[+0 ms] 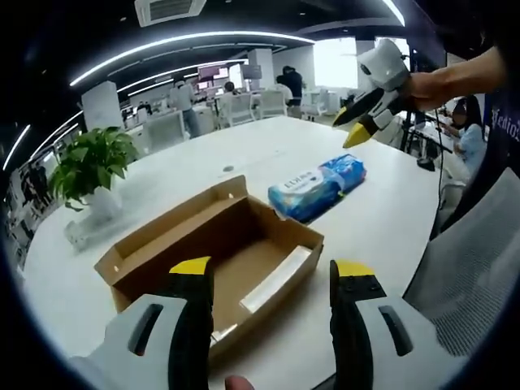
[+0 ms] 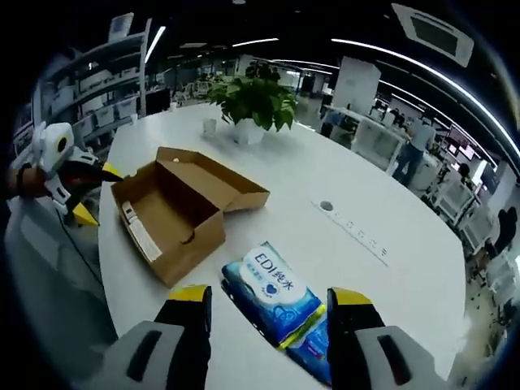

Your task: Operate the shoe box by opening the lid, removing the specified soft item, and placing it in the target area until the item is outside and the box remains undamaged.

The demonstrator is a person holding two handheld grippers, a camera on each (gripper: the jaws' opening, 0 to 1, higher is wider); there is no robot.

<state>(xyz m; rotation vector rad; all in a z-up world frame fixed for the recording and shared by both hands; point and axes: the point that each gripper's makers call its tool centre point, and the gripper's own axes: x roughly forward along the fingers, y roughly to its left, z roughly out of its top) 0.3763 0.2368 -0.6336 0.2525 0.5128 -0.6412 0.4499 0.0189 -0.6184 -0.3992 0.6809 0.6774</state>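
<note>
Blue soft pack on the desk: white label reads "EDI" plus Chinese characters "纯水" in the right gripper view. Same pack's label in the left gripper view is too blurred to read (letters visible, not legible). Cardboard box: no readable print.

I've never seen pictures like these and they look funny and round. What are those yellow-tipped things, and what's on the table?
They are grabbing tools, one in each of a person's hands. Each carries a small camera looking out along its own two jaws, so there are two round pictures. In the left gripper view, the left gripper is at the bottom, and the right gripper is up above the table. The right gripper view looks from the other side. On the white table lie an open cardboard box, a blue pack beside it, and a plant. Both tools are open and hold nothing.
</note>
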